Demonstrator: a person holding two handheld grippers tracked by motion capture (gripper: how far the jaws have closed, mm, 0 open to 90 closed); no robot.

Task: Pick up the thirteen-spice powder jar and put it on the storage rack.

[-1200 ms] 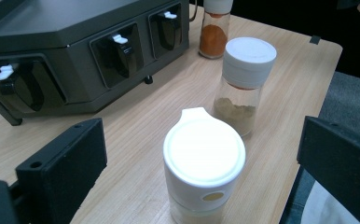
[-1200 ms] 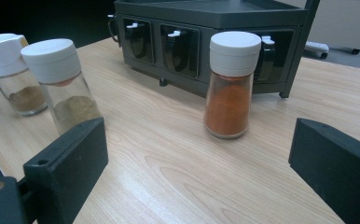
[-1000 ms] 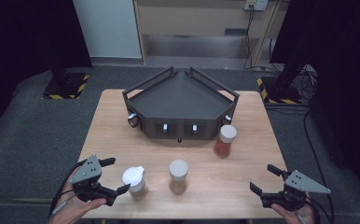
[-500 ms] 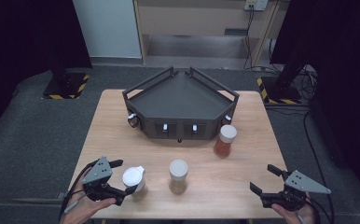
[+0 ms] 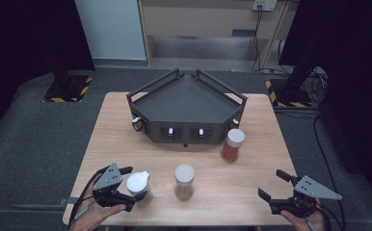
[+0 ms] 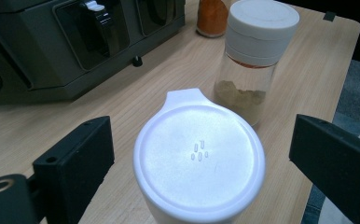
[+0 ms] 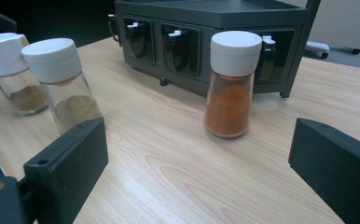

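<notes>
- White plastic comes first: the flip-top lid of the nearest jar (image 6: 199,156) sits right between the jaws of my left gripper (image 5: 126,187), which stand wide on either side of it and, as far as I can tell, do not touch it.
- The jar stands upright near the front left of the wooden table (image 5: 251,192), its long axis vertical, so I judge the jaws only need to close level on it.
- My left hand is clearly the nearer one; my right gripper (image 5: 276,185) hangs well apart at the front right corner, jaws wide and holding nothing.
- Just beyond, the middle jar (image 5: 184,181) with its dull brown powder stands beside the first, near but not touching.
- Farther off, the orange jar (image 7: 229,84) stands upright just in front of the grey rack (image 5: 186,103).
- The left gripper view shows the lid's pouring tab and small raised marks; the high view gives the spacing of all three jars.
- The right gripper view shows the low powder level in the nearest jar, hidden from above.
</notes>
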